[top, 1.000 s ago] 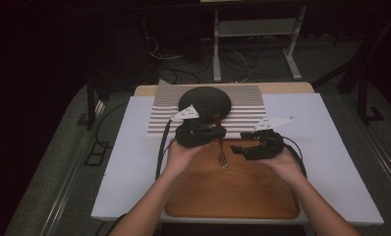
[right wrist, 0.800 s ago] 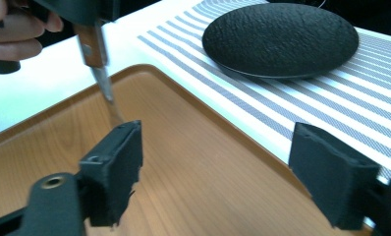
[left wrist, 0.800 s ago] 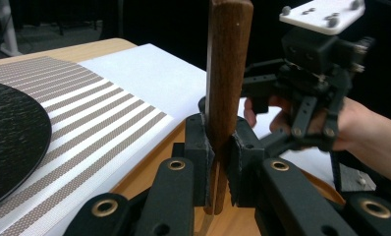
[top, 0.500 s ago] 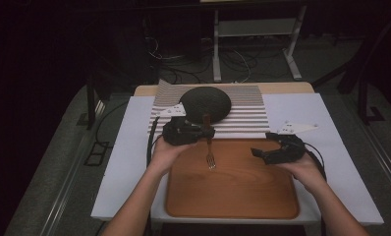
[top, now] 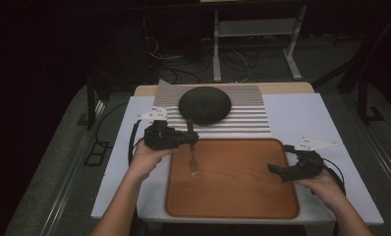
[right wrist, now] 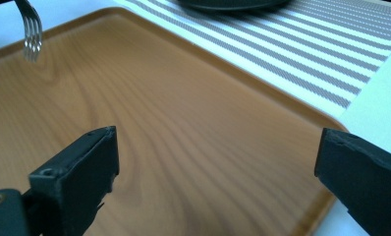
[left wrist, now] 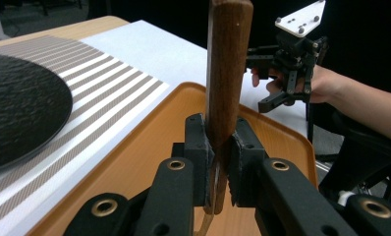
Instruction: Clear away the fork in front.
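Just above the far left corner of the wooden tray (top: 233,191), the left gripper (top: 192,139) has its jaws pressed onto the wooden handle of a fork (top: 192,152). From the high view the fork hangs with its handle toward the far side of the table and its metal prongs pointing down over the tray's left part; whether the prongs touch the wood cannot be told. In the left gripper view the same handle (left wrist: 226,73) stands upright between the two black pads (left wrist: 199,147), which pinch it from both sides, and the metal neck runs down out of sight below them.

At the tray's right edge the right gripper (top: 278,168) is held low in the person's right hand (top: 326,183), pointing left across the tray. Its jaws are spread wide with nothing between them; the right gripper view shows bare tray wood (right wrist: 183,137) in the gap, and the fork's prongs (right wrist: 31,42) hang at the upper left, well apart from it.

Behind the tray lies a striped mat (top: 247,115), and on it rests a dark round mat (top: 205,104). A white sheet (top: 301,113) covers the table under all of this. The left hand (top: 147,160) grips its tool just off the tray's left rim.
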Demonstrator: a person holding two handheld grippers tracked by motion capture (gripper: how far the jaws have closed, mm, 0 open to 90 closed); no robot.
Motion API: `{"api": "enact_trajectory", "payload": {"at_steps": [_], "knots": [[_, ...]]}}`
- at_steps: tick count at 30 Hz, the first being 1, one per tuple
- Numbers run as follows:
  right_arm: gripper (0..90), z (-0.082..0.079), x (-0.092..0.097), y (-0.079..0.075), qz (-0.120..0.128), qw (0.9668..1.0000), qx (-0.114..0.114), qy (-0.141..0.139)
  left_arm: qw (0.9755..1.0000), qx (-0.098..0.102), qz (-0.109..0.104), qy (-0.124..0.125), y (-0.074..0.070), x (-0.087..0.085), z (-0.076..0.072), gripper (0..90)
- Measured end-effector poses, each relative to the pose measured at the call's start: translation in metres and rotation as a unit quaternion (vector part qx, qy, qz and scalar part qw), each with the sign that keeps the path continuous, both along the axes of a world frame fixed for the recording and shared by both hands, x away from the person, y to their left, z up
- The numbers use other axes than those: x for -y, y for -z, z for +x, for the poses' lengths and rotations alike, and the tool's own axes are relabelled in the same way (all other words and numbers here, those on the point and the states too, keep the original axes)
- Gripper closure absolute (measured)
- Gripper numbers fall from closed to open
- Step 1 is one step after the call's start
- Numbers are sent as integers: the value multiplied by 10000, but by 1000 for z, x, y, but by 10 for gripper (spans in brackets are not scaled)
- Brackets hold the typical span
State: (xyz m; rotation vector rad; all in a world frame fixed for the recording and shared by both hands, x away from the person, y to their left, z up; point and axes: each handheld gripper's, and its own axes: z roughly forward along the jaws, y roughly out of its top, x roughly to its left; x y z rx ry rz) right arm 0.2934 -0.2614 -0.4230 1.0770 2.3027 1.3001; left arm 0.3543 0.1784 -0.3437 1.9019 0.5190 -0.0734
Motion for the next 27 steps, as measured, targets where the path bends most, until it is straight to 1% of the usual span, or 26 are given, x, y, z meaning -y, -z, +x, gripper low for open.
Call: {"api": "enact_trajectory", "payload": {"at_steps": [3,4,7,8,9,10,11,12,15,18,20,22,26,27], "knots": [[28,-7,8,5,2,10000,-19,58,10000,-37,2,-12,0,-10,-6,805],[28,-7,8,5,2,10000,-19,58,10000,-37,2,-12,0,-10,-6,805],[28,-12,16,8,-22,9998,-41,168,9999,-113,37,-3,1,-17,-13,805],[28,-12,16,8,-22,9998,-41,168,9999,-113,37,-3,1,-17,-13,805],[28,-11,18,9,-43,9997,-52,220,9998,-196,52,7,2,-19,-17,805],[28,-11,18,9,-43,9997,-52,220,9998,-196,52,7,2,-19,-17,804],[28,-10,18,9,-32,9997,-43,230,9996,-267,87,15,5,-21,-19,804],[28,-10,18,9,-32,9997,-43,230,9996,-267,87,15,5,-21,-19,804],[28,-9,18,10,-75,9998,-38,199,9992,-371,140,25,10,-24,-21,803],[28,-9,17,10,-110,9997,-30,212,9990,-398,213,-1,15,-24,-21,802],[28,-9,18,10,-110,9997,-30,214,9989,-376,281,-36,18,-23,-19,801],[28,-9,18,11,-115,9997,-33,209,9989,-413,203,-54,20,-23,-17,800],[29,-8,19,11,-128,9997,-23,214,9990,-376,194,-143,25,-20,-11,789],[29,-7,19,11,-119,9997,-27,221,9989,-369,198,-193,28,-18,-7,781]]}}
